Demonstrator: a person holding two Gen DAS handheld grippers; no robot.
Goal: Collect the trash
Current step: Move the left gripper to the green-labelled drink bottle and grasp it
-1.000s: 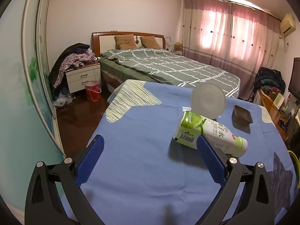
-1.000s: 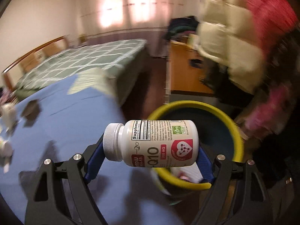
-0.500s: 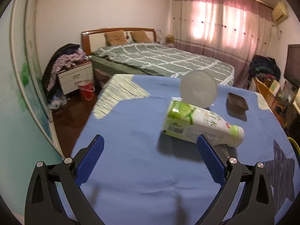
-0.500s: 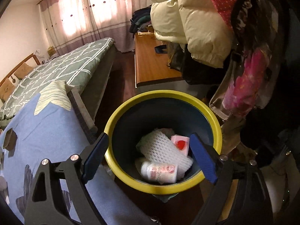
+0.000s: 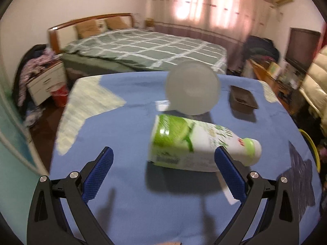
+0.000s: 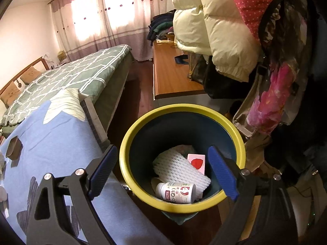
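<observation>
Blue tablecloth is covering the table, and the remaining trash is lying on it ahead of the left gripper. That gripper is hovering with jaws spread wide, holding nothing. Green-and-white drink bottle is lying on its side just ahead and slightly right of centre; its long axis is running left-right across the gripper's line, base toward the left, green cap toward the right. Right blue pad is overlapping the bottle's neck end in view; whether it is touching cannot be told. Left pad is standing well clear of the base. Frosted plastic cup is sitting just behind the bottle, and a dark small tray is resting further right.

Yellow-rimmed bin is sitting off the table edge, below the right gripper, which is hanging over it with jaws apart and empty. Inside are lying white foam netting, a supplement bottle and a pink-and-red box.

Judgement: left gripper is nearer the drink bottle, so the next grasp is likely falling to it. Jaws are closing along the bottle's length, so a wrist turn or a shift toward mid-body seems needed before closing.
</observation>
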